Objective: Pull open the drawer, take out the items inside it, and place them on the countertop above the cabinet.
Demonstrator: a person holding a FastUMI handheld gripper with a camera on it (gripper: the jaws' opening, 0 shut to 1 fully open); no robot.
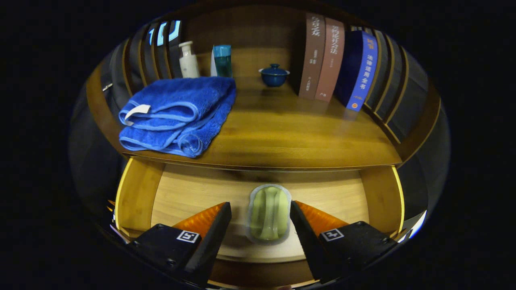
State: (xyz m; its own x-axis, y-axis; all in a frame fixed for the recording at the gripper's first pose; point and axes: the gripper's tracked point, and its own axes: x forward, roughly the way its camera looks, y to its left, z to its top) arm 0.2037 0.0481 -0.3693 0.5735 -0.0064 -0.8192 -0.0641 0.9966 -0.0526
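The wooden drawer [139, 193] stands pulled open below the countertop [290, 137]. On its pale floor lies a pale green oblong item with a clear rim [269, 213]. My gripper [261, 212] is open, one finger on each side of the green item, with a small gap to each. A folded blue towel [177, 114] rests on the countertop's left part, just above the drawer's left corner.
At the back of the countertop stand a white pump bottle [188, 60], a teal-capped bottle [222, 60] and a blue lidded cup [274, 75]. Three upright books [340, 64] lean at the back right. Wooden slats wall both sides.
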